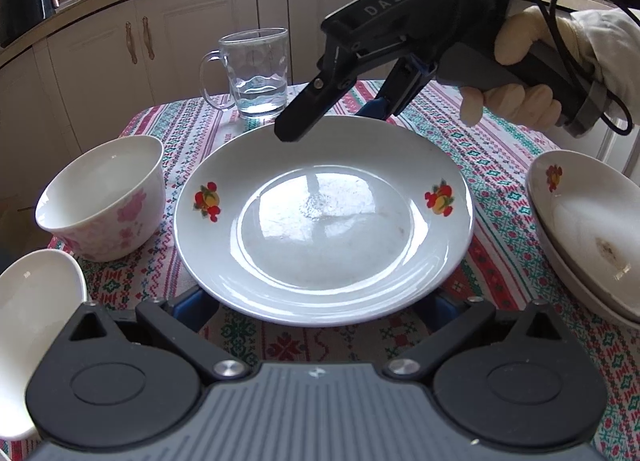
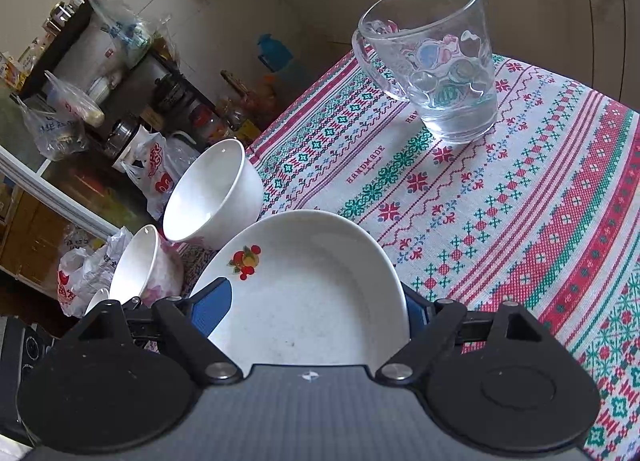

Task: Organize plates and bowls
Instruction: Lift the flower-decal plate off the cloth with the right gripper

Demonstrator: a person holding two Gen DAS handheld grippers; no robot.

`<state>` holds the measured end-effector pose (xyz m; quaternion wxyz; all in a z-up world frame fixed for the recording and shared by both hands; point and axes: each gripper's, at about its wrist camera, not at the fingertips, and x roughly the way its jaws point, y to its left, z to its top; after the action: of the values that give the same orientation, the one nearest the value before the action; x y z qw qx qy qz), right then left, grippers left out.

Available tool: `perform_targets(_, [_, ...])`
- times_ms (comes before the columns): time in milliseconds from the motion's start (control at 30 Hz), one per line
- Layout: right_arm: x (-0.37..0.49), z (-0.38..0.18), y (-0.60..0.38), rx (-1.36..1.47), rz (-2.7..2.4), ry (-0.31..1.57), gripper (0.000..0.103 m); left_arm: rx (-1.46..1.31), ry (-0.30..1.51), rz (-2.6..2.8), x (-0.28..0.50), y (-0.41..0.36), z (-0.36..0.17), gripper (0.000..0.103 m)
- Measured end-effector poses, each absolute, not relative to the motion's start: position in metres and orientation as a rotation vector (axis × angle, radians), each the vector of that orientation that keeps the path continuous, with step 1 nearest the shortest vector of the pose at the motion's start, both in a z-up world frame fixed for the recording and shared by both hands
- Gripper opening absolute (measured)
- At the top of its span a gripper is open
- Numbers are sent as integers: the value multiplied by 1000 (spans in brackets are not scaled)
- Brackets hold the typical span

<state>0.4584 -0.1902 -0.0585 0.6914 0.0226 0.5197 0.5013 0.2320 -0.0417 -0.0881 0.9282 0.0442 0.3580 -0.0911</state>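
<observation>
We see a white plate [image 1: 320, 221] with little fruit pictures in the middle of the table [image 1: 500, 181], on a cloth with red and green patterns. Its near edge lies over the ends of the left tool [image 1: 314, 303]. That tool's two fingers stand wide apart, one at each side, and do not squeeze the plate.

The right tool [image 1: 336, 117] reaches the far edge of the plate from above. One black finger is over the edge and the blue finger [image 1: 378, 107] is just behind it, so the edge sits between them. In the right wrist view the plate [image 2: 312, 293] fills the gap of the right tool [image 2: 312, 311], with one blue pad [image 2: 212, 309] lying over it. We cannot tell if the pads press on it. A hand [image 1: 520, 73] in a pale glove holds this tool.

Left of the plate stands a bowl with pink flowers [image 1: 104, 197], and nearer to us a plain white bowl [image 1: 36, 301]. On the right two more plates [image 1: 580, 229] lie stacked. Behind the plate stands a glass mug [image 1: 256, 73] with a little water.
</observation>
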Motion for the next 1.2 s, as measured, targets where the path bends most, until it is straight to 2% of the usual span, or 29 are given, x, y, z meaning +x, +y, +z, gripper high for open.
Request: perform_targets(1200, [346, -10, -247, 165, 989, 1075, 90, 212, 696, -378, 155, -48, -41, 101])
